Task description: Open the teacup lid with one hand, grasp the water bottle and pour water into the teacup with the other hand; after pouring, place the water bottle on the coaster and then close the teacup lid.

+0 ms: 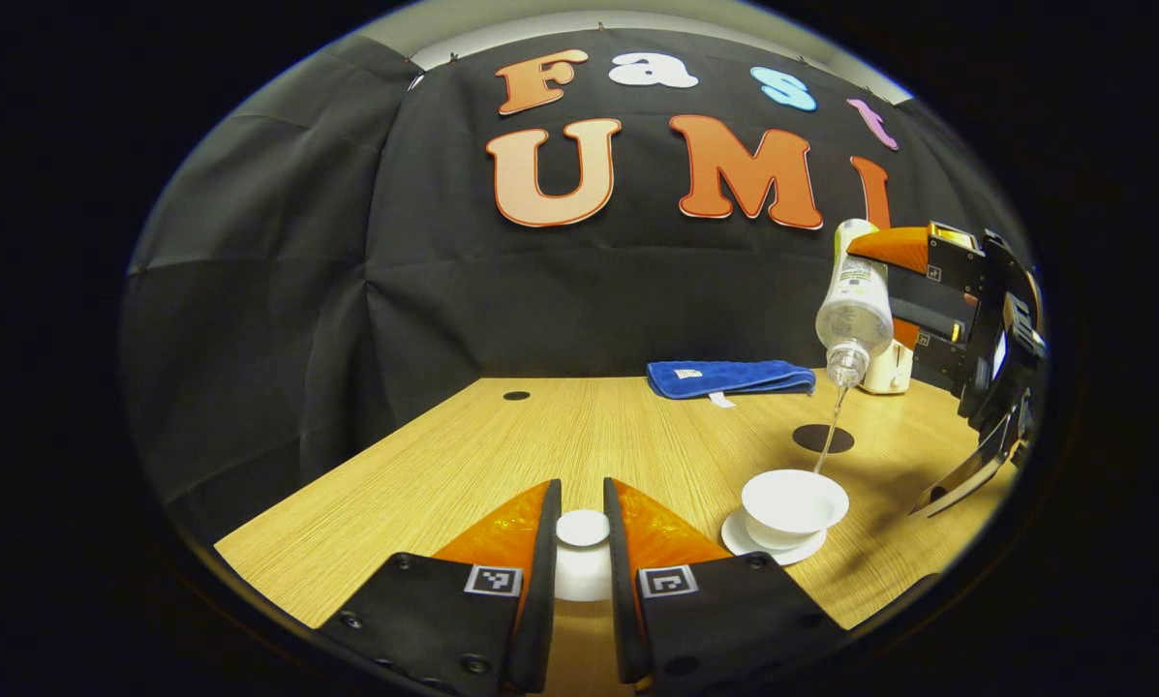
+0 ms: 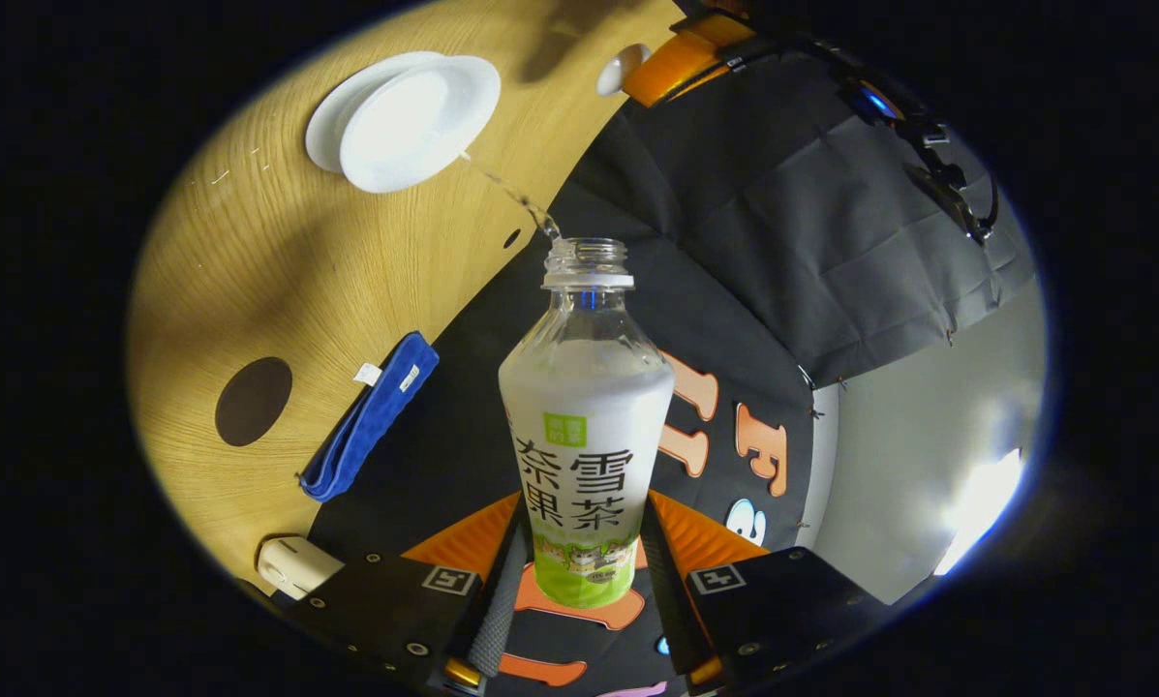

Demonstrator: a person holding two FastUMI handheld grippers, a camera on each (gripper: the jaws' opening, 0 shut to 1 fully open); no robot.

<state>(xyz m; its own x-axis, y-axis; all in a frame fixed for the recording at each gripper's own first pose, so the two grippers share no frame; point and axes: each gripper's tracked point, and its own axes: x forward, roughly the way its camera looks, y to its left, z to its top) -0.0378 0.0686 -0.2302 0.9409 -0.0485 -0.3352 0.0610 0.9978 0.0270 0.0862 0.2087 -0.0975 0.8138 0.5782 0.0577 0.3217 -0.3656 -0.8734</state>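
- While the right gripper is clamping the tipped water bottle, water is streaming into the open teacup near the bench's front edge.
- The left gripper is pinching the teacup lid.
- The coaster is lying bare behind the cup.

Large dark printed characters and a small green badge fill the label of the water bottle. Square coded markers sit on the left gripper and right gripper. The tag on the blue towel is too small to read.
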